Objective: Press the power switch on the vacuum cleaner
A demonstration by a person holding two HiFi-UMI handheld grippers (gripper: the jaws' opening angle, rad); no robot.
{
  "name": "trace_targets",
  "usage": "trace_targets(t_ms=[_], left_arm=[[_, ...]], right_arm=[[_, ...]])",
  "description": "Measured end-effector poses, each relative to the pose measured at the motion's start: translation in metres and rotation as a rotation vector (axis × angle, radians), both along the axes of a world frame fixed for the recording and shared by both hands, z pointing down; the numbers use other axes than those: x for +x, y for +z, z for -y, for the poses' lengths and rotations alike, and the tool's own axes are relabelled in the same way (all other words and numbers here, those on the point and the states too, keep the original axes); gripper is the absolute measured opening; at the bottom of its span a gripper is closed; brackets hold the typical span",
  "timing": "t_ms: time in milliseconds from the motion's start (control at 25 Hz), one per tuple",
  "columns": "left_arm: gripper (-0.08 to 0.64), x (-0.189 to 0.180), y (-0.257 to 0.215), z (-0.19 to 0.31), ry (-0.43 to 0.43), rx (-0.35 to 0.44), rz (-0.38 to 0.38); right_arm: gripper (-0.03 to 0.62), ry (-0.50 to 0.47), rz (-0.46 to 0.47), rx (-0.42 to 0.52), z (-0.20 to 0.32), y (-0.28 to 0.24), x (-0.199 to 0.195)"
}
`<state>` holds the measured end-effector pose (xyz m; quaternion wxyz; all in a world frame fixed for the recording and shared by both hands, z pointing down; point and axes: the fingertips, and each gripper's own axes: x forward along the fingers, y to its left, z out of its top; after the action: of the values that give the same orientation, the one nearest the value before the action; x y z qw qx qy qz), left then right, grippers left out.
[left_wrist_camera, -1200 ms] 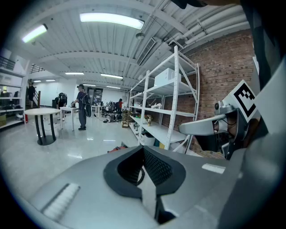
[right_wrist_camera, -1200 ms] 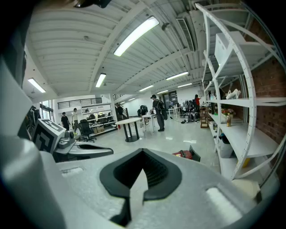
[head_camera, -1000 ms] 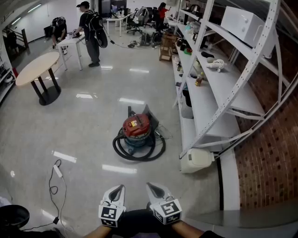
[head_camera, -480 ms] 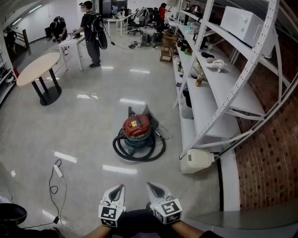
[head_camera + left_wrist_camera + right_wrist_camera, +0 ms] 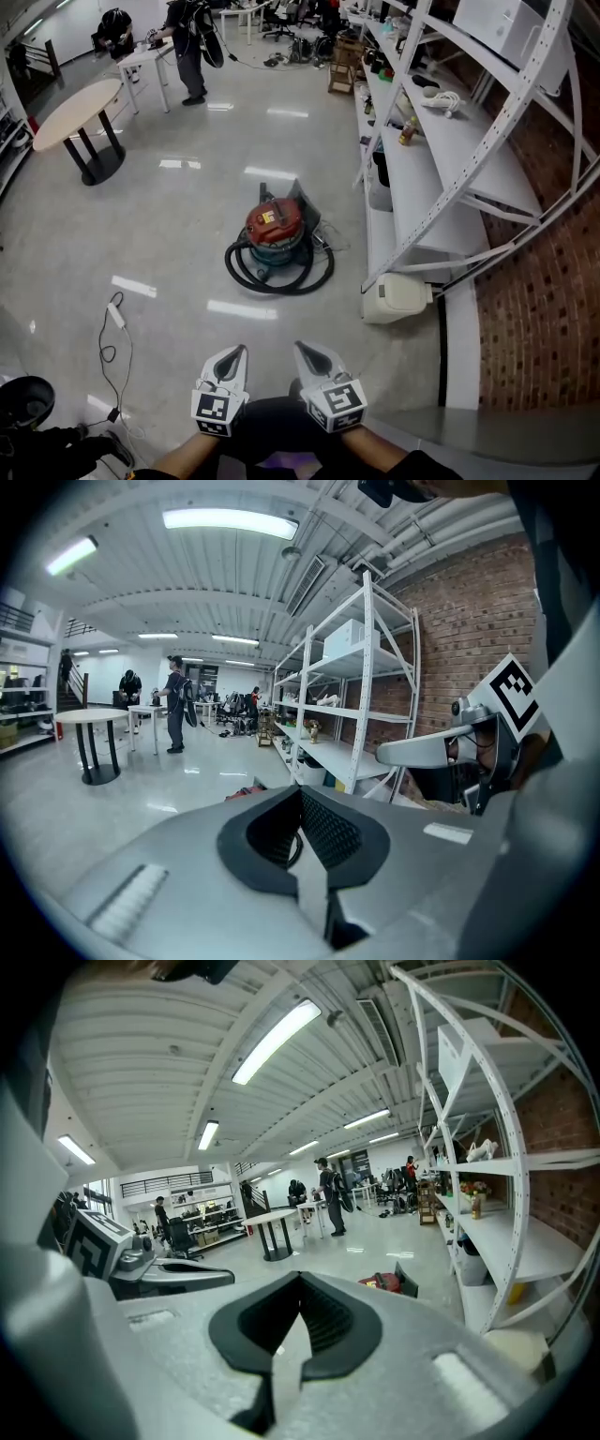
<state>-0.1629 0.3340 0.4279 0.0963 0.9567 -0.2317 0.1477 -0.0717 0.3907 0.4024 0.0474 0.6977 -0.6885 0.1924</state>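
On vacuum cleaner [image 5: 277, 236], illegible yellow label [image 5: 266, 218]

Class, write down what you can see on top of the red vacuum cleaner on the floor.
The vacuum cleaner has a red lid with a small pale label. Its black hose coils round the base. The power switch cannot be made out.

Open floor [image 5: 178, 225] toward vacuum [image 5: 275, 223], shelving [image 5: 422, 187] rightward

Head cam steep down, L/R cams fwd, all share vacuum [image 5: 275, 225]
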Motion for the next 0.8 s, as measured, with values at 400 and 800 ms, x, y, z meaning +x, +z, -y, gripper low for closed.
trace_targets(t_ms=[400, 800], left_arm=[[0.015, 0.039, -0.005, -0.024, -0.012, 0.013, 0.018], [0.015, 0.06, -0.001, -0.042, -0.04, 0.032, 0.062]], right_arm=[[-0.008, -0.007, 0.02, 0.025, -0.024, 0.001, 0.04], [-0.008, -0.026, 0.048, 0.058, -0.036, 0.002, 0.068]])
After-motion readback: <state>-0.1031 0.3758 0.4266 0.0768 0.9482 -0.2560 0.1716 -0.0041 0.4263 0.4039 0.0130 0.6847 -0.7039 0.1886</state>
